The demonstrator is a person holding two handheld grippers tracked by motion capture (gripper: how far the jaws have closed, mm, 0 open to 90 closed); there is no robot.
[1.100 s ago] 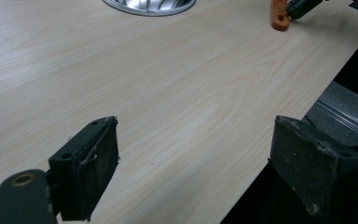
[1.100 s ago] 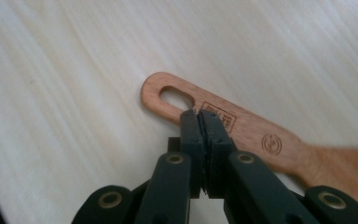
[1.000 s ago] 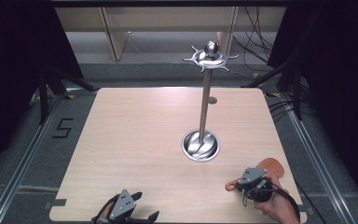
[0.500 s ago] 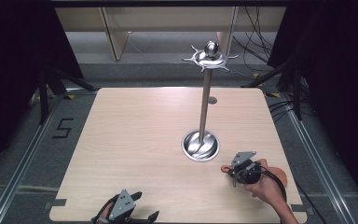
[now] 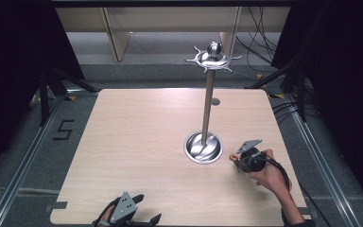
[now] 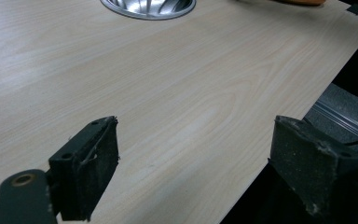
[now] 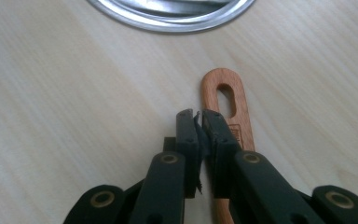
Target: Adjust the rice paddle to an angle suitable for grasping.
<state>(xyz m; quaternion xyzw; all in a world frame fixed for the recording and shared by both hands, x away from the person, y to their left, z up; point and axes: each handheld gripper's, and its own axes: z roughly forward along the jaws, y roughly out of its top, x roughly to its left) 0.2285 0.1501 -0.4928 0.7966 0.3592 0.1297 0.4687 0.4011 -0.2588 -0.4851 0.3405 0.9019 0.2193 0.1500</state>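
Note:
A wooden utensil (image 7: 235, 109) with a slotted handle end lies low over the table, pointing at the round base (image 5: 203, 147) of a metal hook stand (image 5: 208, 101). My right gripper (image 7: 198, 116) has its jaws pressed together, with the handle running under and between them. In the high view my right gripper (image 5: 238, 158) sits just right of the base, and the handle tip (image 5: 233, 156) pokes out toward it. Over the table's front edge my left gripper (image 6: 196, 163) hangs open with nothing between its jaws. It also shows at the bottom of the high view (image 5: 137, 217).
The stand's hook crown (image 5: 212, 59) rises well above the light wooden table (image 5: 137, 137). A black gap and a metal rail (image 6: 340, 116) lie beyond the table's near edge. Cables run along the floor at the right.
My right gripper has moved up and left across the table toward the stand's base, and the wooden utensil came with it. The left gripper has stayed put.

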